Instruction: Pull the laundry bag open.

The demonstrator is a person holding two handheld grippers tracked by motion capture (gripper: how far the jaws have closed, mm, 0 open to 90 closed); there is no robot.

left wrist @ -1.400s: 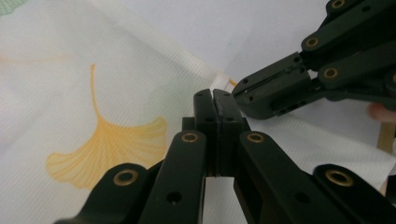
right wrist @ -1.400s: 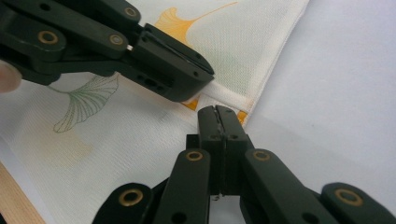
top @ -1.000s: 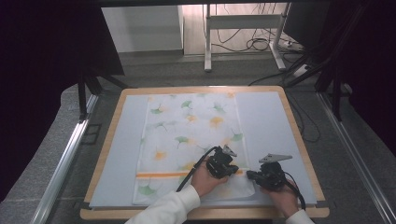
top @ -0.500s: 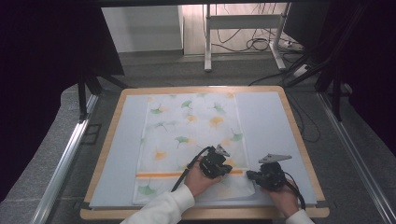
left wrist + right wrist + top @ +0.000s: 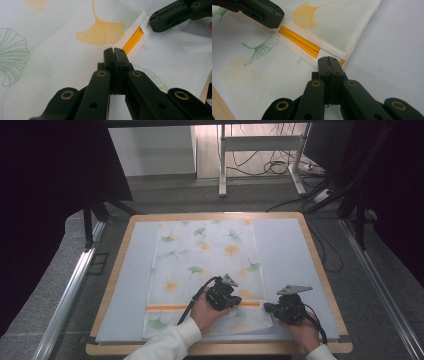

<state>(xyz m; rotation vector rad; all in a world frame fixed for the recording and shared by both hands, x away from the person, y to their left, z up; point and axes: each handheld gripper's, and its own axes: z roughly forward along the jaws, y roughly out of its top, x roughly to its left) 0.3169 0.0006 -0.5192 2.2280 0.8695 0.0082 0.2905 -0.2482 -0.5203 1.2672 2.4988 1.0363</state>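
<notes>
Two grippers, both down at the near end of the cloth (image 5: 207, 265), and both with jaws pressed flat together and nothing between them. Nearest to us, the right gripper (image 5: 328, 59) sits at the cloth's near right corner, its tip right at the hem where the orange stripe (image 5: 299, 42) runs out to the edge. Just beside it, a little farther in, the left gripper (image 5: 114, 51) rests on the white weave, its tip just short of that same stripe (image 5: 133, 40), a yellow ginkgo leaf (image 5: 102, 32) printed just beyond it. From above, the left gripper (image 5: 222, 295) is on the fabric and the right gripper (image 5: 286, 309) at its margin.

Looks like a smoothing or folding step along the near hem, I'd say. To do it well, the closed tips should press flat and light, sliding outward along the stripe, not digging in, or the thin weave will ruck up. Keep one gripper pinning the corner while the other sweeps.

Farther out, the cloth lies spread lengthways, leaf print up, on the pale grey mat (image 5: 285, 250), inside the wooden board (image 5: 320, 270). Beyond that, a stand's legs and loose cables (image 5: 275, 167) on the floor.
</notes>
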